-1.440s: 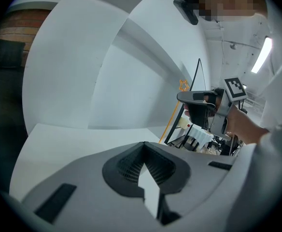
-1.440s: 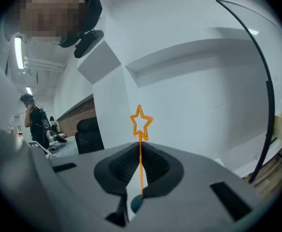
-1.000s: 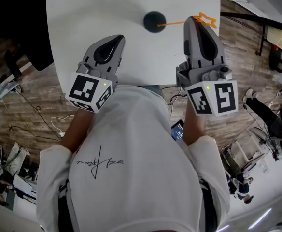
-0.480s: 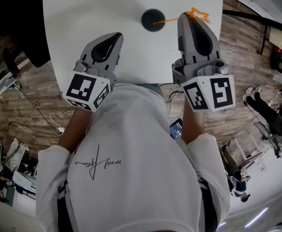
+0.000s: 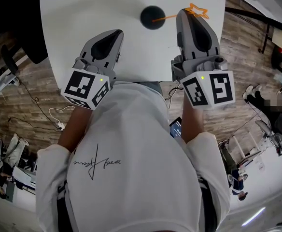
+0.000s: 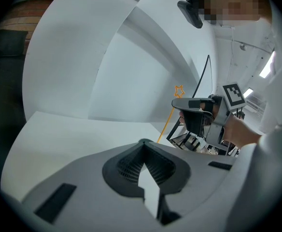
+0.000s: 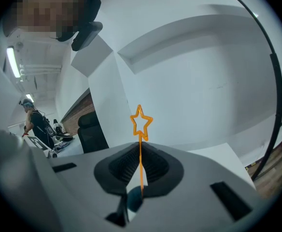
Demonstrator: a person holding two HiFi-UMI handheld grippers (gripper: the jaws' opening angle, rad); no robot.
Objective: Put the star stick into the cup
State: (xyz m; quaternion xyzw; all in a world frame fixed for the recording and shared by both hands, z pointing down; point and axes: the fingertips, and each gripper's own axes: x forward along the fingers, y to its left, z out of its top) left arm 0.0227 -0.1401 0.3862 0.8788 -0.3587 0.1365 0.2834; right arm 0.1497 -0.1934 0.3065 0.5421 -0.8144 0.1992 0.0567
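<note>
Head view: a white surface [image 5: 83, 13] is shown over a wooden floor [image 5: 25, 105] strewn with cables [image 5: 49, 117], with a black chair [image 7: 91, 132] beyond its far side. The thin orange star stick [image 5: 172, 17], topped by a hollow star outline, is pinched in the right tool [image 5: 185, 12]. Its lower end is held at the mouth of the dark cup [image 5: 152, 17], and the tool's tip partly covers its star. The left tool [image 5: 118, 33] is pressed together on nothing, well apart from the cup.
</note>
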